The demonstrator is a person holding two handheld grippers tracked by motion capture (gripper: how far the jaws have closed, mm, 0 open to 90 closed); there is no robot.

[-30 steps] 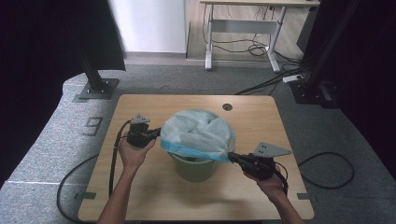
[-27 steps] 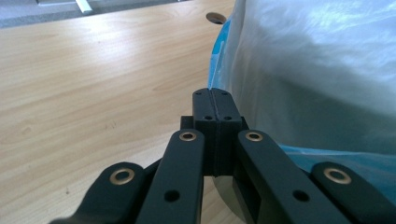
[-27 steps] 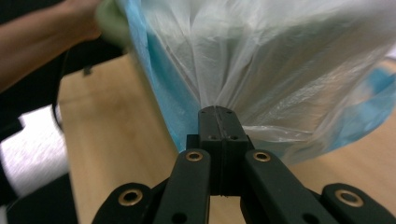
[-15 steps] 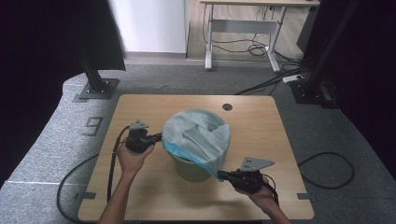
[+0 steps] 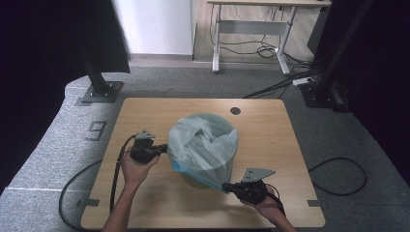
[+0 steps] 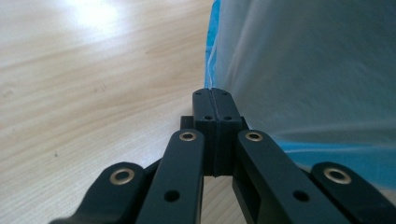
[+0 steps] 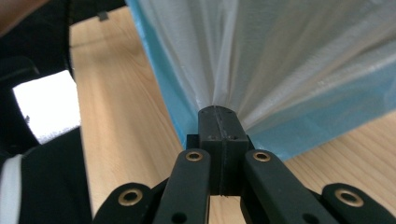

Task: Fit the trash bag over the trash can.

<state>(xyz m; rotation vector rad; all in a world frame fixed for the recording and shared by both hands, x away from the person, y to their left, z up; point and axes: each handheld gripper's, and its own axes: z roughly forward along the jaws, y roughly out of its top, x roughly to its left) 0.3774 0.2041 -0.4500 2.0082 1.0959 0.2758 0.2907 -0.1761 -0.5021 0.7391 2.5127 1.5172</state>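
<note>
Bin (image 5: 205,176) dead centre on the wooden table (image 5: 145,116), a little toward the near edge, olive-green body mostly hidden under the bag (image 5: 203,145). Translucent white film with a blue hem, draped over the rim and being dragged down the outside, evidently to fit it as a liner.

Left of the bin: left gripper (image 5: 164,148), jaws clamped flat together with a sliver of the bag's blue hem (image 6: 211,70) pinched between them, right up against the bin's side at about rim height. Held there, by the look of it, as the anchor, so the film cannot slide off that side while the other side gets pulled.

Near-right of the bin, low at its foot: right gripper (image 5: 226,187), likewise closed tight, film fanning out from the pinch in taut pleats (image 7: 243,70). Blue edge stretched in a slanting line from the bin's rim down to those jaws. Pull aimed down and outward, presumably to stretch the mouth wide enough to skirt the rim and seat lower on the wall.

Inside the bin's mouth: bag sagging in loose folds, not yet pressed to the walls. Hem hanging unevenly, lower at the near-right than at the left. Likely still to do: evening the hem around the bin, without tearing such thin film.
</note>
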